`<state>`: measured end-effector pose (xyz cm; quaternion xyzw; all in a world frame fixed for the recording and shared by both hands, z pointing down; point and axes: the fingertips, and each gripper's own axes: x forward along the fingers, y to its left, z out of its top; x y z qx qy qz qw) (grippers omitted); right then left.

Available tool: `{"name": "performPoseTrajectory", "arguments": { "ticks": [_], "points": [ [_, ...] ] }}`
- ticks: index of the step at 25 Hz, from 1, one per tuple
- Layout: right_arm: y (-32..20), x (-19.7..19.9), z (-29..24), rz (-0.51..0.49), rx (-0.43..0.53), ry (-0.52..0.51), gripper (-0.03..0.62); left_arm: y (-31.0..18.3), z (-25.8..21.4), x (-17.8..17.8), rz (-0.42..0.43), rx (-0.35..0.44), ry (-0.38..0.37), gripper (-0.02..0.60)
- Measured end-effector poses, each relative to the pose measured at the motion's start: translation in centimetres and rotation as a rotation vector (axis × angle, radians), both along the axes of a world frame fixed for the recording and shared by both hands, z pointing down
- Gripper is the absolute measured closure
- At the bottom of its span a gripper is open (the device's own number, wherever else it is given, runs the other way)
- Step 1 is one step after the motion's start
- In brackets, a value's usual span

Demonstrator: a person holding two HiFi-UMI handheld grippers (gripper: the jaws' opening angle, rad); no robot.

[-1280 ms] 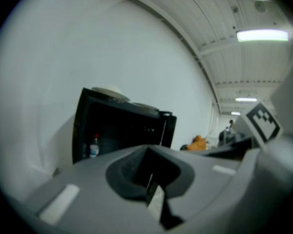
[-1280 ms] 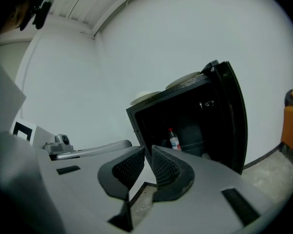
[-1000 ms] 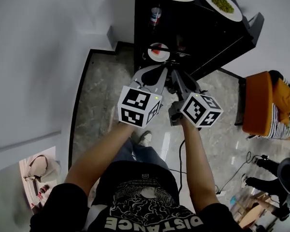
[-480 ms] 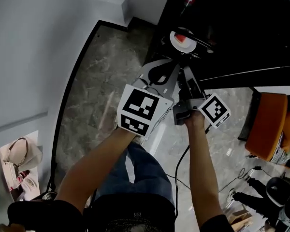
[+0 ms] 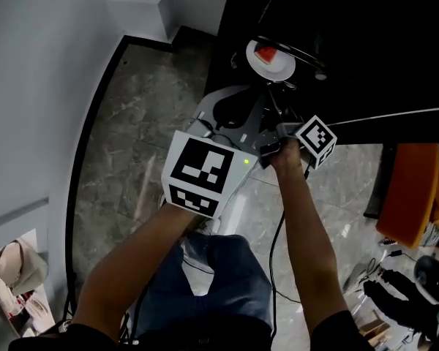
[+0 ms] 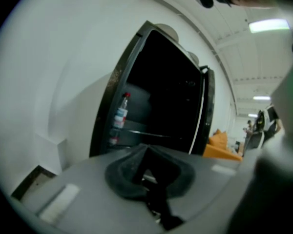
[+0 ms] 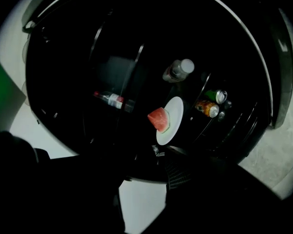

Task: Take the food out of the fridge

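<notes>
The black fridge (image 5: 366,42) stands open. On a shelf inside lies a white plate (image 5: 276,67) with a red watermelon slice (image 5: 265,53). The right gripper view, rolled on its side, has that plate (image 7: 172,126) and slice (image 7: 158,119) just ahead. My right gripper (image 5: 278,131) is in front of the shelf, below the plate; its jaws are opening, with nothing between them. My left gripper (image 5: 257,99) is beside it, shut and empty, and points at the fridge opening (image 6: 161,96).
Inside the fridge are a clear bottle (image 7: 178,71), two cans (image 7: 212,104) and a small bottle (image 7: 112,100). A bottle (image 6: 120,117) stands on the fridge's left side. An orange seat (image 5: 406,192) is at the right. Cables (image 5: 278,247) trail over the marble floor.
Both grippers have sunk lower in front of the fridge. The right one has rolled over and its jaws have spread. The plates on the fridge top have left the head view.
</notes>
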<state>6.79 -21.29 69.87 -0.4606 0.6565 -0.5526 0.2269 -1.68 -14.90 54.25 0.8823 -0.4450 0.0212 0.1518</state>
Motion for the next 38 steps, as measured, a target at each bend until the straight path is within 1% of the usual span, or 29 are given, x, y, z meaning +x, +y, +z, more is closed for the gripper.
{"name": "performPoseTrajectory", "arguments": {
  "ticks": [3,6,10,12,14,17,18,22,25,28,30,31,35,38],
  "points": [
    [-2.6,0.9,3.2,0.06,-0.027,-0.076,0.419,-0.6,1.7,0.2,0.021,0.009,-0.014,0.58],
    [-4.3,1.5,5.5,0.087,-0.061,-0.101,0.419,-0.9,3.2,-0.2,0.026,0.003,-0.028,0.58],
    [-5.9,1.2,6.6,0.116,-0.083,-0.203,0.419,-1.4,4.2,-1.0,0.019,-0.011,-0.026,0.58],
    [-6.3,0.8,6.6,0.127,-0.1,-0.237,0.419,-1.4,4.3,-1.0,0.021,-0.014,-0.023,0.58],
    [-6.8,0.5,6.8,0.134,-0.128,-0.249,0.422,-1.4,4.4,-1.1,0.024,-0.016,-0.022,0.58],
    [-7.2,0.6,7.9,0.151,-0.178,-0.253,0.473,-1.4,4.4,-1.2,0.022,-0.025,-0.015,0.58],
    [-7.2,0.6,8.0,0.155,-0.187,-0.252,0.473,-1.4,4.4,-1.3,0.021,-0.027,-0.012,0.58],
    [-6.8,0.6,7.8,0.166,-0.194,-0.272,0.478,-1.2,4.3,-1.5,0.021,-0.033,-0.017,0.58],
    [-6.8,0.8,7.4,0.181,-0.187,-0.271,0.54,-1.0,4.4,-1.6,0.019,-0.036,-0.024,0.58],
    [-6.7,0.7,7.4,0.182,-0.214,-0.282,0.549,-1.0,4.4,-1.7,0.015,-0.037,-0.025,0.58],
    [-6.7,0.9,7.2,0.183,-0.223,-0.288,0.579,-1.0,4.3,-1.8,0.013,-0.038,-0.025,0.58],
    [-6.6,0.8,7.0,0.181,-0.225,-0.288,0.579,-0.9,4.3,-1.8,0.013,-0.038,-0.025,0.58],
    [-6.4,1.0,6.7,0.168,-0.183,-0.3,0.582,-0.6,4.3,-2.0,0.012,-0.045,-0.027,0.58],
    [-6.0,1.0,6.3,0.154,-0.142,-0.288,0.583,-0.4,4.4,-1.9,0.014,-0.046,-0.033,0.58]
  ]
}}
